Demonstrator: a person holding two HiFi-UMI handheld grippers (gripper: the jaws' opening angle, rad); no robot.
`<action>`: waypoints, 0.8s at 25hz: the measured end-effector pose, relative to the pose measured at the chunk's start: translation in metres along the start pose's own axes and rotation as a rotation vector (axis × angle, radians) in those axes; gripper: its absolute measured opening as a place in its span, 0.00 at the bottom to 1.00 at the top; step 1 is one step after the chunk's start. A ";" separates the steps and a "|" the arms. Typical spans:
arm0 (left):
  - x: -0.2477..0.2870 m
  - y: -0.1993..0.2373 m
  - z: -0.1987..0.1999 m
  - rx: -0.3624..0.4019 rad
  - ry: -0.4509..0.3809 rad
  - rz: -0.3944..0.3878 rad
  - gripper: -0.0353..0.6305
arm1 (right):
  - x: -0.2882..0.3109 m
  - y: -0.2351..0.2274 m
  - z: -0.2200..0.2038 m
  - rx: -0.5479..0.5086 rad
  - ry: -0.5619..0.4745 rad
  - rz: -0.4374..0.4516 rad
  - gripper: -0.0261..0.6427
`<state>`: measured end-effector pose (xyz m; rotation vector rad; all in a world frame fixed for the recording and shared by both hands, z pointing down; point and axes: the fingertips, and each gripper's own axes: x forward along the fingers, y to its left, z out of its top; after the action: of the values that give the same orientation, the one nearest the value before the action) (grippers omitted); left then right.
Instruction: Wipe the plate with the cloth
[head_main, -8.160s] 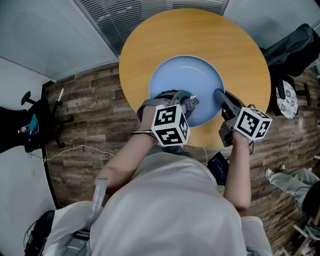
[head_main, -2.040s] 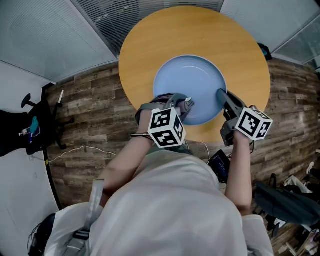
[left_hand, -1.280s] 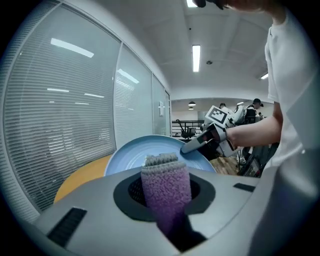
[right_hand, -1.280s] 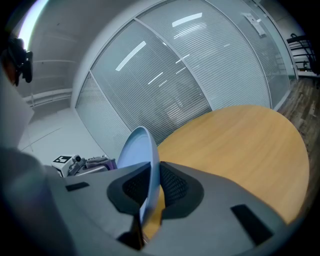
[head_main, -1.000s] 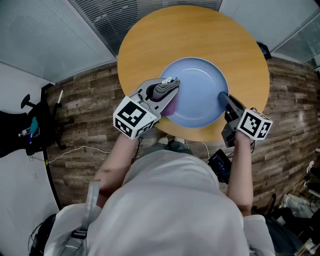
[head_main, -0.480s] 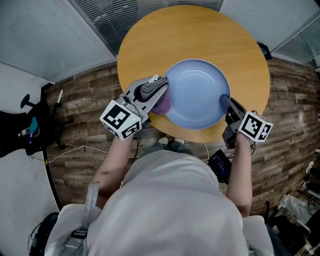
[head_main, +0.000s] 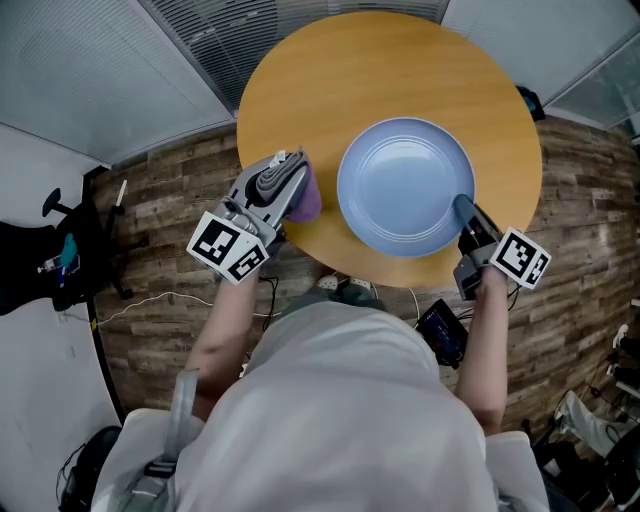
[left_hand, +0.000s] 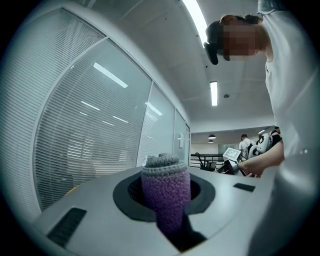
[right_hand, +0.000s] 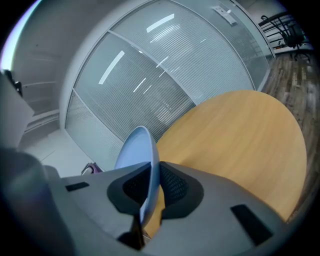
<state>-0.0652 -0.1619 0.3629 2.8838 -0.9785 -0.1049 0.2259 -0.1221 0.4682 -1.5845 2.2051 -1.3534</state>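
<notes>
Plate: centre-right of frame on table, near rim pinched in my right gripper. Cloth: clamped in my left gripper, just left of the plate's rim, not touching it.

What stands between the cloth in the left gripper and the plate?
Nothing visible: only bare wooden table separates the purple cloth, clamped in the left gripper, from the blue plate, which the right gripper holds by its rim.
</notes>
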 end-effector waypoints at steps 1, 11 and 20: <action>-0.002 0.002 -0.001 0.002 -0.001 0.006 0.17 | -0.001 -0.002 0.001 0.006 -0.005 -0.002 0.11; -0.013 0.003 -0.015 0.025 0.021 0.009 0.17 | -0.011 -0.016 -0.003 0.038 -0.024 -0.034 0.11; -0.018 0.003 -0.025 0.025 0.047 0.022 0.17 | -0.007 -0.042 -0.006 0.067 -0.040 -0.070 0.11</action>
<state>-0.0790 -0.1511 0.3884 2.8831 -1.0094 -0.0231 0.2555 -0.1152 0.4990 -1.6651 2.0781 -1.3860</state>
